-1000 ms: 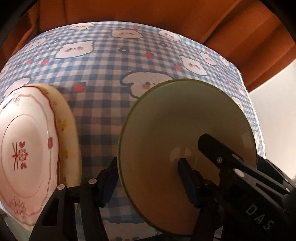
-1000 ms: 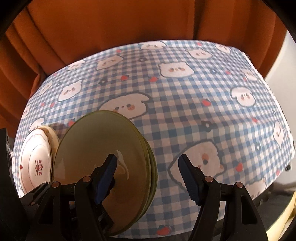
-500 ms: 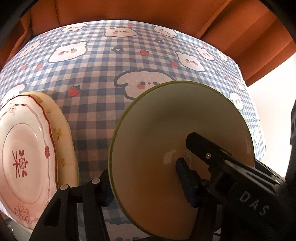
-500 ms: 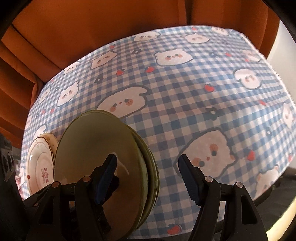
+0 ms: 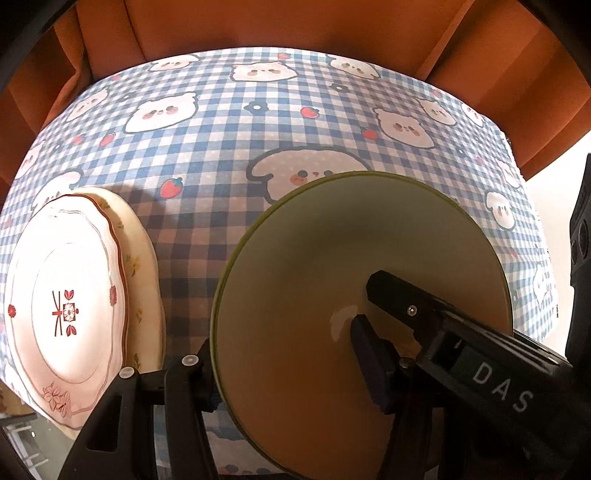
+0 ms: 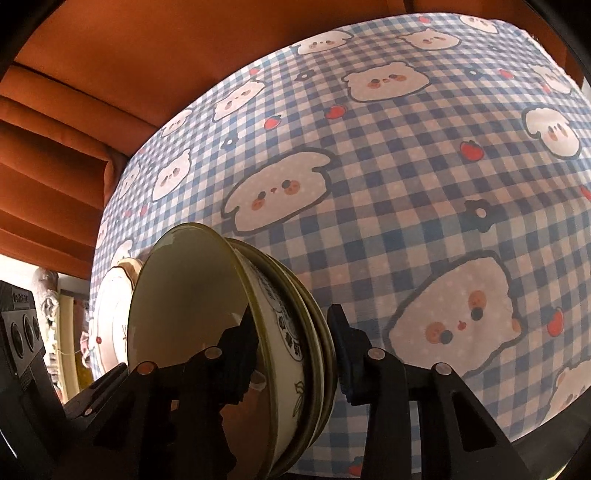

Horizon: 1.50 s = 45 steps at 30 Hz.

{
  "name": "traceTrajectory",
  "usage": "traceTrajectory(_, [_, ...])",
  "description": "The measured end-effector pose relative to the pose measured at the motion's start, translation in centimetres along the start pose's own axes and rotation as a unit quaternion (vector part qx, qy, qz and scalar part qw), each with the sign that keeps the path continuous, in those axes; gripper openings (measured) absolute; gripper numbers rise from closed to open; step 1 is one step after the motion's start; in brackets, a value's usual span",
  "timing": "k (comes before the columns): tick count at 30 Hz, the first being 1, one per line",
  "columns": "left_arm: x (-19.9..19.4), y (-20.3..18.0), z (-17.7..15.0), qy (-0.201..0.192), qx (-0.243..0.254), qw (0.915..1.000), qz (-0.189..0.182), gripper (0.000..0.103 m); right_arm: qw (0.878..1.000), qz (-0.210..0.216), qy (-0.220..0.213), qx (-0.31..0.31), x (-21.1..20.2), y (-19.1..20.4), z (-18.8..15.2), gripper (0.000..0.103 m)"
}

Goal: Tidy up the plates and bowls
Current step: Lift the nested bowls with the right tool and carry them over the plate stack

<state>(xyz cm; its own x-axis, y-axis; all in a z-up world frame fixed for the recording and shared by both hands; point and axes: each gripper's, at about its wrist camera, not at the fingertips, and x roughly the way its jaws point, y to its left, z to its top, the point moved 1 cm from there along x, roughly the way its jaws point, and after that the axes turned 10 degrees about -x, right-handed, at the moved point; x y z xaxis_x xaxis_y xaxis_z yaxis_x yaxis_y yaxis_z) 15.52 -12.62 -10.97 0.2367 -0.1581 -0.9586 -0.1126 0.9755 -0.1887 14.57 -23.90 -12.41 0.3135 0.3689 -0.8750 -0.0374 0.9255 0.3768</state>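
Note:
A green bowl [image 5: 332, 258] sits nested in a white patterned bowl [image 6: 284, 325], on top of green plates [image 6: 317, 332]. My left gripper [image 5: 284, 347] straddles the bowl's near-left wall, one pad inside and the other finger behind the rim. Its jaws are closing and press on the wall. My right gripper [image 6: 291, 321] is closing too. Its left finger is inside the green bowl and its right pad is against the plates' rim. Its black finger [image 5: 406, 299] also shows inside the bowl in the left wrist view. Left of the stack, a white red-patterned plate [image 5: 66, 295] lies on a cream plate [image 5: 144, 258].
Everything rests on a table with a blue checked cloth [image 6: 406, 166] printed with bears and strawberries. Orange curtains [image 5: 295, 22] hang behind the table's far edge. The cloth's right edge [image 5: 532, 229] drops off close to the bowl.
The right gripper's jaws have drawn in from wide apart to the bowl stack, and it has tipped down closer. The left gripper's outer finger has slid behind the bowl's rim.

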Motion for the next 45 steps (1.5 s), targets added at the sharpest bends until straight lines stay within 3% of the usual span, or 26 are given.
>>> traceTrajectory(11, [-0.5,0.1,-1.2,0.005,-0.035,0.9993,0.007,0.056,0.998,-0.019,0.029,-0.048,-0.2,0.4,0.2,0.04])
traceTrajectory(26, [-4.8,0.0,-1.3,-0.037,-0.039,0.9986,-0.004,0.056,0.997,-0.033,-0.011,-0.069,-4.9,2.5,0.4,0.04])
traceTrajectory(45, [-8.5,7.9,-0.9,-0.065,-0.013,0.9975,-0.024,0.055,0.995,-0.063,-0.05,-0.066,-5.0,11.1,-1.2,0.04])
